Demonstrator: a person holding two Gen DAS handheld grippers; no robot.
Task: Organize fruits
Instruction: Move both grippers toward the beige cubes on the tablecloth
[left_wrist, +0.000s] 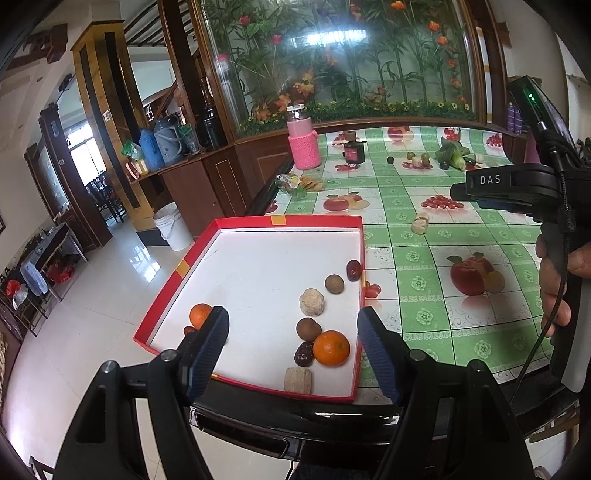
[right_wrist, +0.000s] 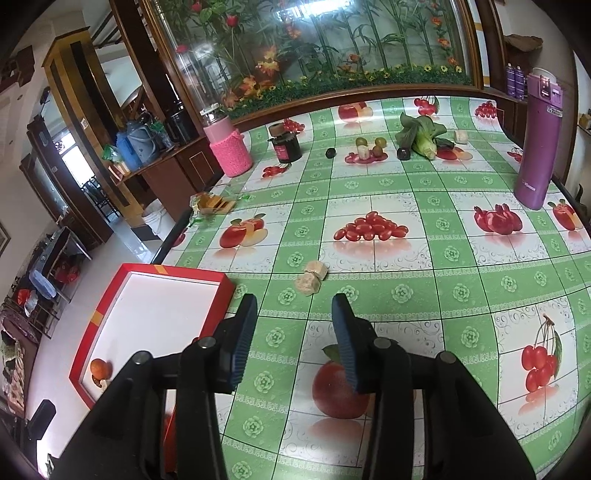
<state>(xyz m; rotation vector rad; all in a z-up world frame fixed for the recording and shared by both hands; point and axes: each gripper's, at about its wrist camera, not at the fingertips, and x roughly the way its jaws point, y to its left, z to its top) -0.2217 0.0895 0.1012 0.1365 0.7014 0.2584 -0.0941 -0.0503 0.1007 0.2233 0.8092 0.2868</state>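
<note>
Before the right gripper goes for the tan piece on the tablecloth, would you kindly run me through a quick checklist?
1. Right gripper open and empty: ok.
2. Tan piece free of neighbours on the tablecloth: ok.
3. Tan piece lined up ahead between the right gripper's fingers: ok.
4. Red tray has bare floor left for it: ok.
5. Left gripper open, holding nothing, above the tray: ok.
6. Whether the tan piece is one item or two: cannot tell.
</note>
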